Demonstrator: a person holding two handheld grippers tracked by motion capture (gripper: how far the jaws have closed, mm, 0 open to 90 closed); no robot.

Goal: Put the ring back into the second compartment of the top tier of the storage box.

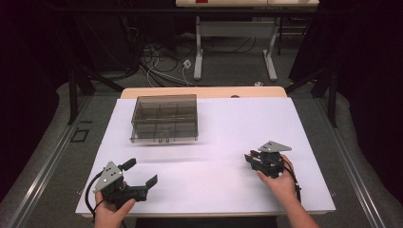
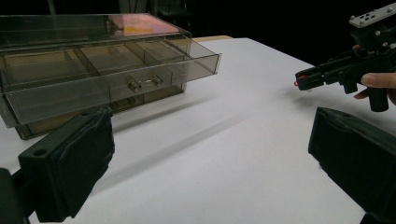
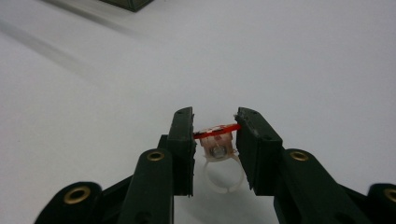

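Looking from the high view, I take the smoky transparent drawer box (image 1: 164,118) as my landmark; it stands on the white table (image 1: 223,180) toward the far side. In the left gripper view its upper drawer (image 2: 112,79) is pulled out a little, it has several compartments and a small handle (image 2: 145,83) on the front.

Nearer to me than the box and a bit to its left, I see the left gripper (image 1: 141,173) in my left hand (image 1: 113,211). Its jaws stand wide apart and nothing is between them.

To the right of the box and nearer to me is the right gripper (image 1: 250,157), held by my right hand (image 1: 280,180). Its jaws are narrow and they clamp a small ring (image 3: 217,148). The ring has a clear, pale plastic band hanging below, a whitish base and a flat red top piece that lies across between the two black jaws. The ring is just above the white surface; I cannot tell if it touches it.
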